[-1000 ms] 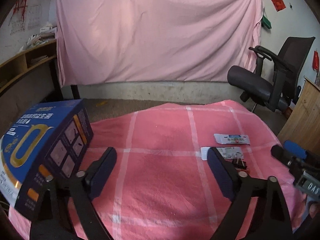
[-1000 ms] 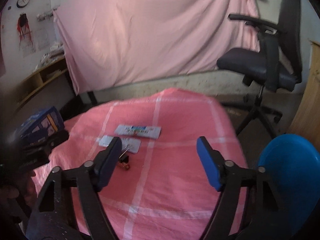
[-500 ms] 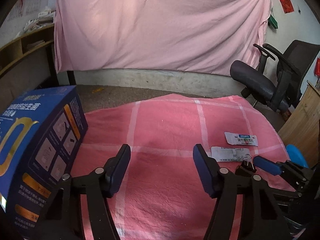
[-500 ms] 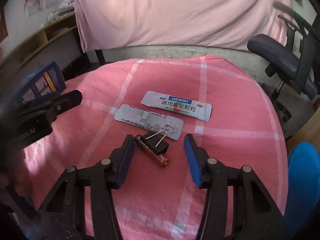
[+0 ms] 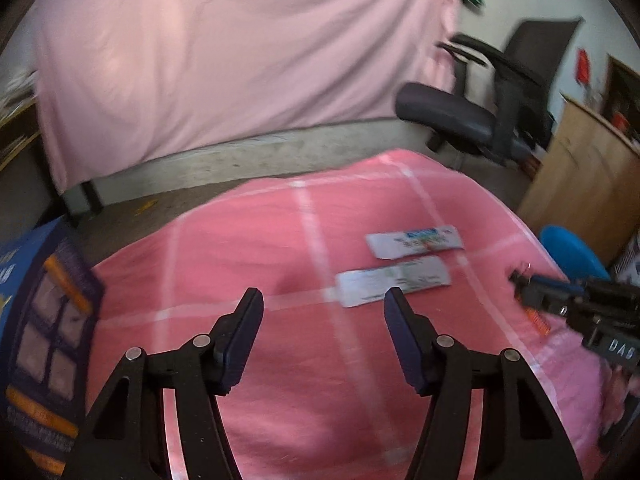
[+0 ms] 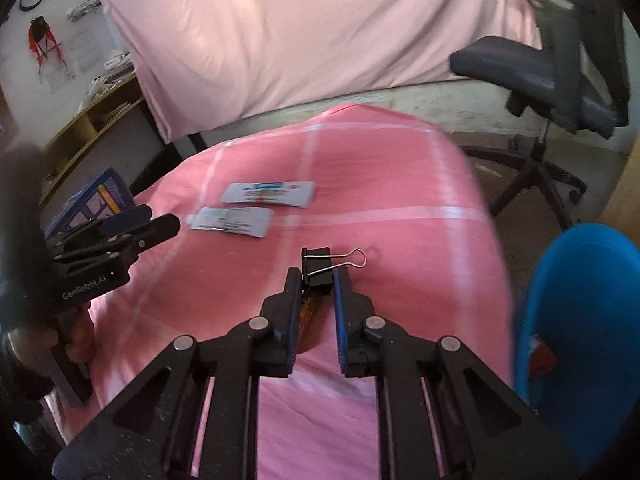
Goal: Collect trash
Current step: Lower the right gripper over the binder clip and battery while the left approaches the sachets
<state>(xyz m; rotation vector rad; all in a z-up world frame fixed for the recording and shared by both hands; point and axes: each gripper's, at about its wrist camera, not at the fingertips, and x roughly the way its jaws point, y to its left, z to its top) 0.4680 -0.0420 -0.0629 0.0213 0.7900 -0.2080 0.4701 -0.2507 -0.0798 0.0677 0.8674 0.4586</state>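
Black binder clip (image 6: 318,270) sits crosswise between the closing jaws of the right tool (image 6: 316,280), a battery (image 6: 310,308) just behind it, while the left tool (image 5: 322,312) gapes empty nearby

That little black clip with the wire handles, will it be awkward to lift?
The binder clip looks small and stiff, so probably light and unlikely to bend. Its wire handle sticks out sideways and may swing or snag. The right claw is closing on its smooth body with a battery alongside, so either might slip.
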